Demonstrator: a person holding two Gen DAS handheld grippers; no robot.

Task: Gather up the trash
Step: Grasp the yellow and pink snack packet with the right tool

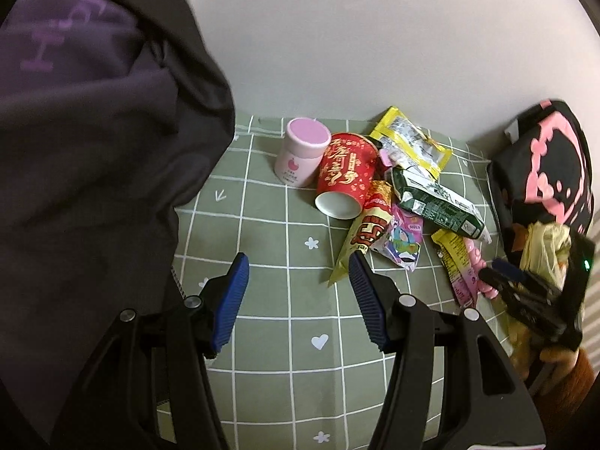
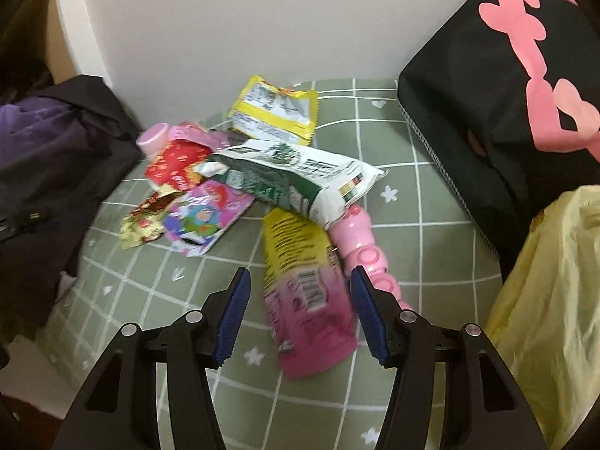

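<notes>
A heap of trash lies on the green checked cloth [image 1: 270, 270]: a pink-capped bottle [image 1: 300, 152], a red paper cup [image 1: 347, 176] on its side, a yellow wrapper [image 1: 410, 142], a green-white packet [image 1: 438, 202], a red-gold cone wrapper [image 1: 362, 236], a cartoon packet [image 1: 403, 240] and a yellow-pink wrapper [image 1: 459, 273]. My left gripper [image 1: 298, 300] is open and empty, just in front of the cone wrapper. My right gripper [image 2: 300, 309] is open, its jaws on either side of the yellow-pink wrapper [image 2: 300, 288], beside a pink plastic toy [image 2: 362, 247]. The green-white packet [image 2: 292, 180] lies beyond.
A dark purple-black garment [image 1: 93, 150] fills the left. A black bag with pink print [image 2: 506, 93] stands at the right against the white wall [image 1: 356, 37]. A pale yellow plastic bag [image 2: 543, 300] hangs at the right edge. The right gripper also shows in the left view [image 1: 525, 285].
</notes>
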